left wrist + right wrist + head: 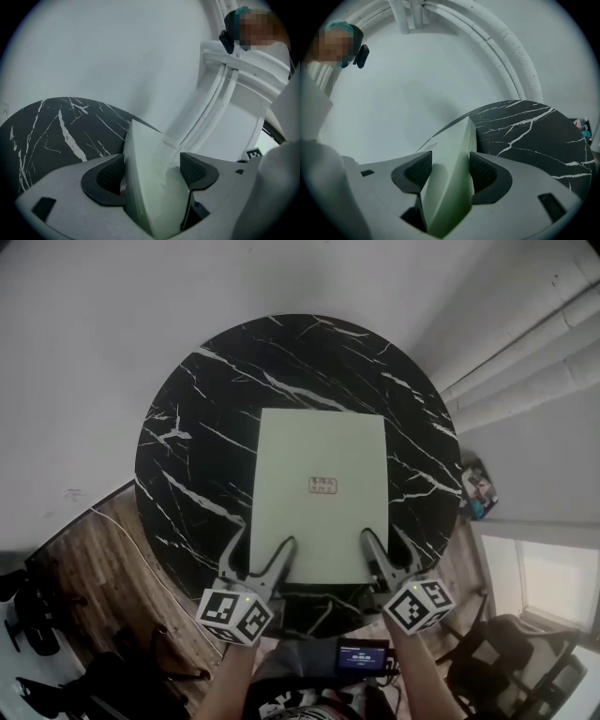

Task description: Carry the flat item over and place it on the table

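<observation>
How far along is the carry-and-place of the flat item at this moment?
Done: the flat item is already over the black marble table. In hand: the left gripper and right gripper both grip its near edge. Left: setting it down, if it isn't resting already, and releasing.

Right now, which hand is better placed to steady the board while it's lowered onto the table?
Right, narrowly. Both tools grip the board at its near edge over the table, but the right tool holds it squarely, while it sits skewed between the left tool's wider jaws.
</observation>
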Demonstrator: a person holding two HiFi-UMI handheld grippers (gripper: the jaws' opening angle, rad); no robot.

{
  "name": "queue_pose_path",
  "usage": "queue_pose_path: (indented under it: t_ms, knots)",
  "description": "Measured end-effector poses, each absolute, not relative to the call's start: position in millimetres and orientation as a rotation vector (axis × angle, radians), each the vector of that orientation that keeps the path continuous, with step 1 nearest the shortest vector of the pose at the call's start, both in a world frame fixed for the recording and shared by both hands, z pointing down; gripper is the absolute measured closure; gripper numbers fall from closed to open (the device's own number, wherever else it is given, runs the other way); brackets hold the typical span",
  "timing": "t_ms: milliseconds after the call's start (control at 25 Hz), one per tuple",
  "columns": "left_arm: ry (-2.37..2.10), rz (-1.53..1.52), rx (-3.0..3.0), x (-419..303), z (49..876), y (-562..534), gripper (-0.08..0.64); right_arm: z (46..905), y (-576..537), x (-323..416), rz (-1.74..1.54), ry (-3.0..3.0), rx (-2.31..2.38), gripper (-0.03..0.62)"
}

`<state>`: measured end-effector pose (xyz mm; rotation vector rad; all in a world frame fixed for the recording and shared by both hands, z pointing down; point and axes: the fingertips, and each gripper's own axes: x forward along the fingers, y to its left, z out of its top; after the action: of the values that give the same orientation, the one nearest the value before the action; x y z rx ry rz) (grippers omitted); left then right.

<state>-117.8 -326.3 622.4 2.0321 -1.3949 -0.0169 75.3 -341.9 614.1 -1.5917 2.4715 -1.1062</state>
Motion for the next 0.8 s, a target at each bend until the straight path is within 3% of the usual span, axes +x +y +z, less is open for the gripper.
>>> queue_pose_path:
  t_ms: [800]
  knots:
    - [-1.359,0.261,1.948,-101,666,-323,0.186,654,-340,80,-1.106,2.744,-1.662,0.370]
